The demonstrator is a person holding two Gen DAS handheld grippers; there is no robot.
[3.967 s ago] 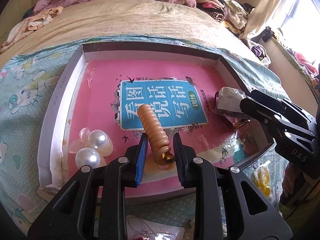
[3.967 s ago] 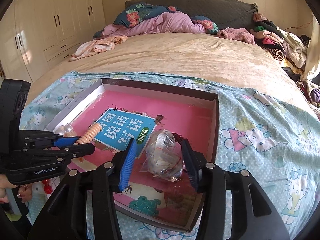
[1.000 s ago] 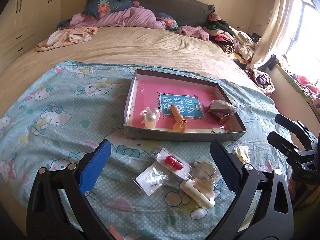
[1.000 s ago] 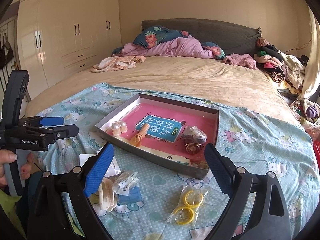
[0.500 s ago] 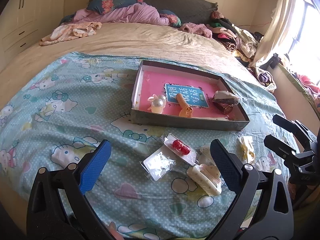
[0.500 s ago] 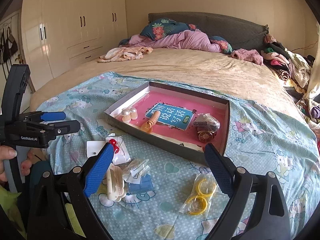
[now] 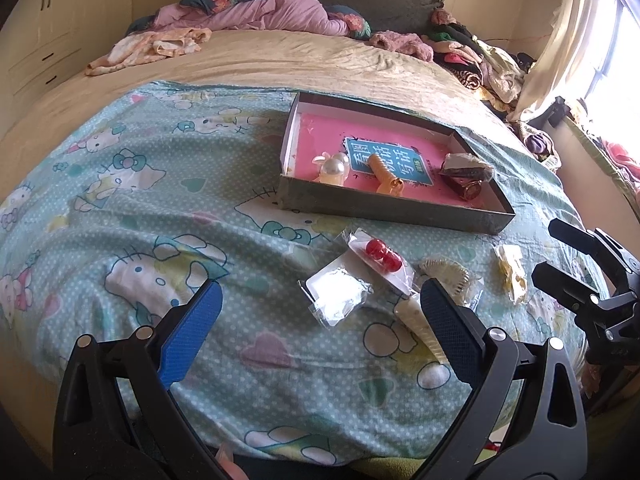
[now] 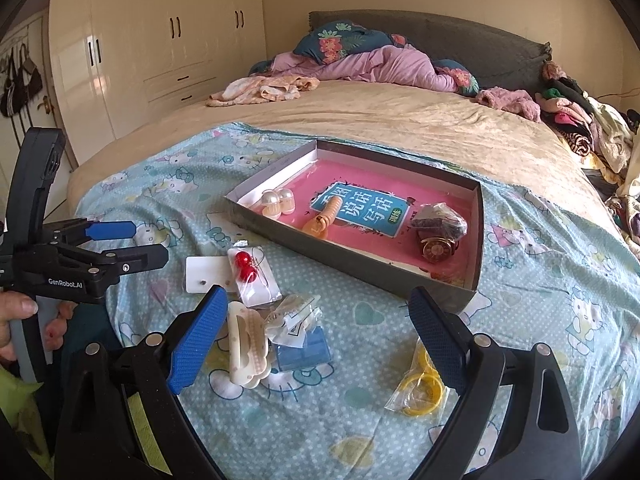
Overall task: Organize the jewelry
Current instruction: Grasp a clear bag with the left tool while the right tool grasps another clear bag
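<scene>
A grey box [image 7: 384, 211] with a pink floor lies on the cartoon-cat sheet. It holds a pearl clip [image 7: 334, 168], an orange spiral clip [image 7: 386, 178], a bagged item [image 7: 464, 165] and a round gold piece [image 7: 473, 190]. Loose in front of it lie a red-bead packet [image 7: 380, 257], a white card packet [image 7: 335, 297], a cream hair claw [image 8: 245, 344], a clear packet on blue card [image 8: 301, 332] and bagged yellow rings [image 8: 421, 385]. My left gripper [image 7: 319, 291] hangs open above the packets, holding nothing. My right gripper [image 8: 318, 298] is open and holds nothing too.
Pink bedding and pillows [image 8: 384, 64] lie at the head of the bed, and a heap of clothes [image 8: 580, 128] at its right side. Cream wardrobes [image 8: 132, 60] line the left wall. A hand [image 8: 16, 312] grips the left gripper's handle at the bed's near edge.
Since four seconds ago both grippers have let go of the spiral clip and the bag in the box and pulled back. In the last second both sank slightly toward the loose packets.
</scene>
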